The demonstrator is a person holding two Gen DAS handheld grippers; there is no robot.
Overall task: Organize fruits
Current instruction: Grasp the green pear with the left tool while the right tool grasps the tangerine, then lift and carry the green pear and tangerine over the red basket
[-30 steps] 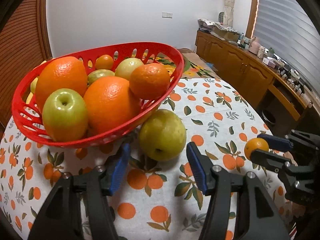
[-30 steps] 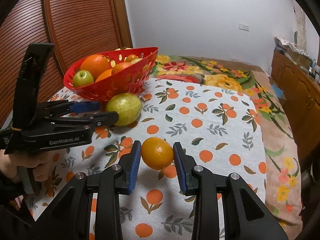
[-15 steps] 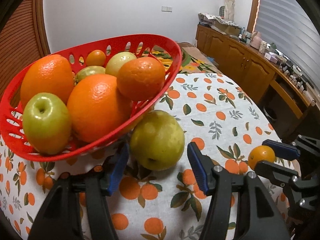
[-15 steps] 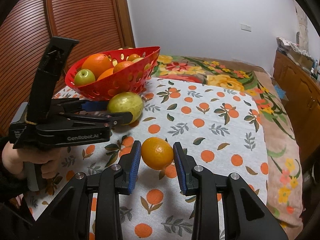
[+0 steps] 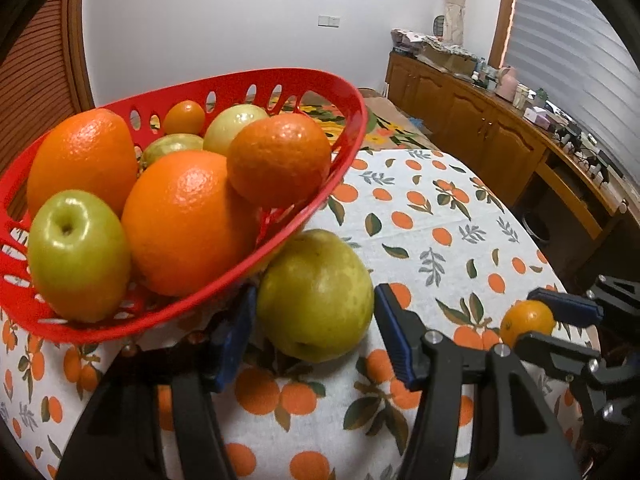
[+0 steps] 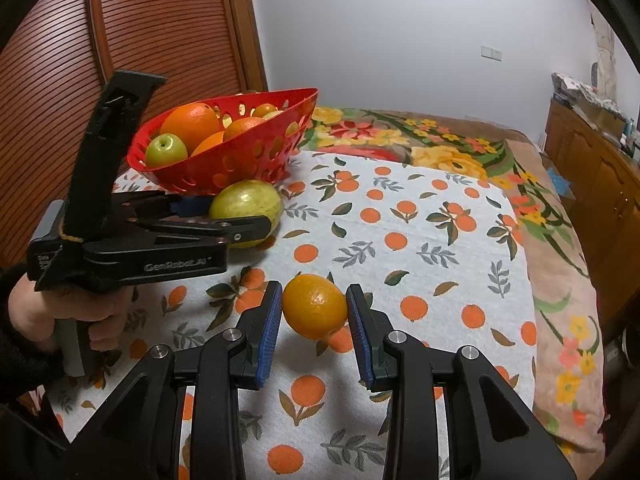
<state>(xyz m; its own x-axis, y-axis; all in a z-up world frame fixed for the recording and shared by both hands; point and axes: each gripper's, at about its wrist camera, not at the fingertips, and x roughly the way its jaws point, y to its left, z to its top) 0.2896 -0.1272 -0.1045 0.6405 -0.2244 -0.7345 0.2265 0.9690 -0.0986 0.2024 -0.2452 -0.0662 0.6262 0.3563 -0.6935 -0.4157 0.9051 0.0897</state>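
Observation:
A large yellow-green pear (image 5: 316,300) lies on the orange-print tablecloth, against the red basket (image 5: 352,120). The basket holds several oranges, a green apple and other fruit. My left gripper (image 5: 315,292) has its blue pads either side of the pear, very near its skin. Its jaws are closing, and I see no firm press. The right wrist view shows the left gripper (image 6: 228,216) beside the pear (image 6: 246,204) and the basket (image 6: 224,168). My right gripper (image 6: 314,288) is shut on a small orange (image 6: 314,306) just above the cloth. The left wrist view shows this orange (image 5: 528,322) at the far right.
The tablecloth (image 6: 440,240) covers a round table whose edge falls away at the right. A floral bedspread (image 6: 440,140) lies beyond it. A wooden cabinet (image 5: 500,140) lines the right wall, and a slatted wooden door (image 6: 160,40) stands behind the basket. A hand (image 6: 60,312) holds the left gripper.
The left gripper has moved forward towards the basket, so the pear now sits between its pads instead of ahead of them. The right gripper and its orange have not moved.

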